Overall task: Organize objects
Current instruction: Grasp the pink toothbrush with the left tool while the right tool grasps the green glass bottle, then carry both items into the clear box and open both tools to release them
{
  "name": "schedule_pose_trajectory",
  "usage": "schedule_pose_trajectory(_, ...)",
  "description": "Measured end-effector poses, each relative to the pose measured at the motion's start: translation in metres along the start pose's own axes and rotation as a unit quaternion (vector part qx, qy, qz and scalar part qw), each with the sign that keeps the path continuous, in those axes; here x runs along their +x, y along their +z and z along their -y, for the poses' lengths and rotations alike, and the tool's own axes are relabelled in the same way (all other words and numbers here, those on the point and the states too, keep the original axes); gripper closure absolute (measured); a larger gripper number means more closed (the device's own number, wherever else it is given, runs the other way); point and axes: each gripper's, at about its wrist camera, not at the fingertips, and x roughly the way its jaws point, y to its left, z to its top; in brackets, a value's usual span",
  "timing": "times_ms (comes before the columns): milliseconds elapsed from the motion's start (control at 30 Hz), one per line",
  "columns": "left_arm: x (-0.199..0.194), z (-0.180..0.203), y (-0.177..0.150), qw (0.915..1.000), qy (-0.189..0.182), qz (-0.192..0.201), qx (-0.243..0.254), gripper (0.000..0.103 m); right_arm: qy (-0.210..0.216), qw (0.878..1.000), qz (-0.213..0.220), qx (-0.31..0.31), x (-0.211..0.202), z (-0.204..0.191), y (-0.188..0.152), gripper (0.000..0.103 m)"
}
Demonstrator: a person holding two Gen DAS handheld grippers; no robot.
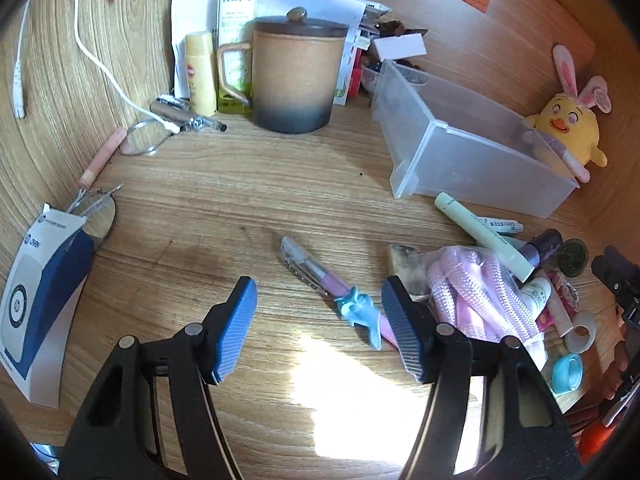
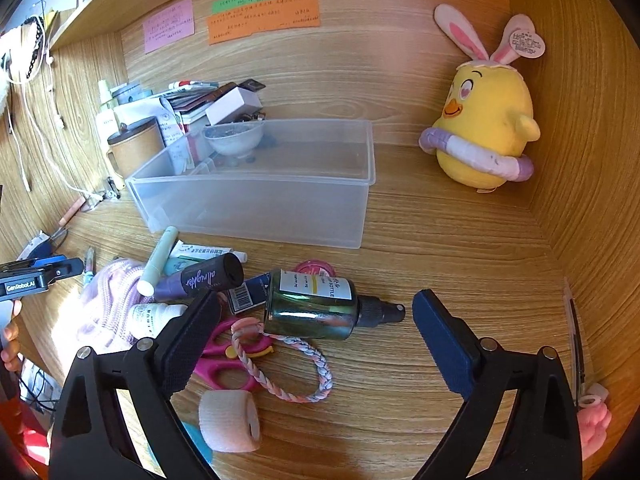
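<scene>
Nearest in the left wrist view, the left tongs (image 1: pixel 318 312) hang spread wide over the wooden tabletop (image 1: pixel 224 208), pinching nothing. Between their blue pads lies a pink pen (image 1: pixel 320 278) with a blue charm, its near end just beside the right-hand pad. In the right wrist view, the right tongs (image 2: pixel 316 322) are also spread and empty. Between them lies a dark green spray bottle (image 2: pixel 316 306) on its side, nozzle pointing right. Near and left of it are pink scissors (image 2: pixel 228 364), a braided hair tie (image 2: pixel 304 376) and a roll of pink bandage (image 2: pixel 230 420). Farther off stands a clear plastic bin (image 2: pixel 260 196), open on top. Far right, a yellow chick plush (image 2: pixel 486 120) with bunny ears stands against the wall. Far left sits a brown lidded mug (image 1: pixel 296 76).
</scene>
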Motion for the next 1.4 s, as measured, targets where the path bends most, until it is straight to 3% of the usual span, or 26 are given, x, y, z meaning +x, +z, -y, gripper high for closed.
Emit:
schedule_pose_trajectory(200, 0.013, 0.009, 0.0, 0.9999, -0.004, -0.015, 0.005, 0.051, -0.004, 1.0, -0.01, -0.014, 0.014, -0.008, 0.003, 0.01)
schedule_pose_trajectory(333, 0.016, 0.016, 0.001, 0.9997, 0.002, -0.013, 0.02, 0.065, -0.022, 0.999, -0.023, -0.033, 0.025, -0.013, 0.005, 0.021)
schedule_pose_trajectory(500, 0.016, 0.019, 0.001, 0.9989, -0.019, -0.017, 0.039, 0.085, -0.011, 0.999, -0.042, -0.014, 0.03, -0.003, 0.004, 0.034)
schedule_pose_trajectory(700, 0.016, 0.022, 0.002, 0.9986, -0.011, -0.013, 0.049, 0.086, 0.0, 0.999, -0.044, 0.006, 0.025, 0.011, 0.002, 0.051)
schedule_pose_trajectory(1067, -0.022, 0.025, 0.026, 0.997, -0.012, 0.061, 0.045, 0.086, -0.01, 1.0, 0.017, 0.019, -0.003, 0.02, 0.017, 0.051)
schedule_pose_trajectory(1400, -0.05, 0.052, 0.065, 0.988, -0.043, 0.133, 0.067, 0.086, -0.006, 0.996, 0.086, -0.002, -0.027, 0.013, 0.059, 0.051)
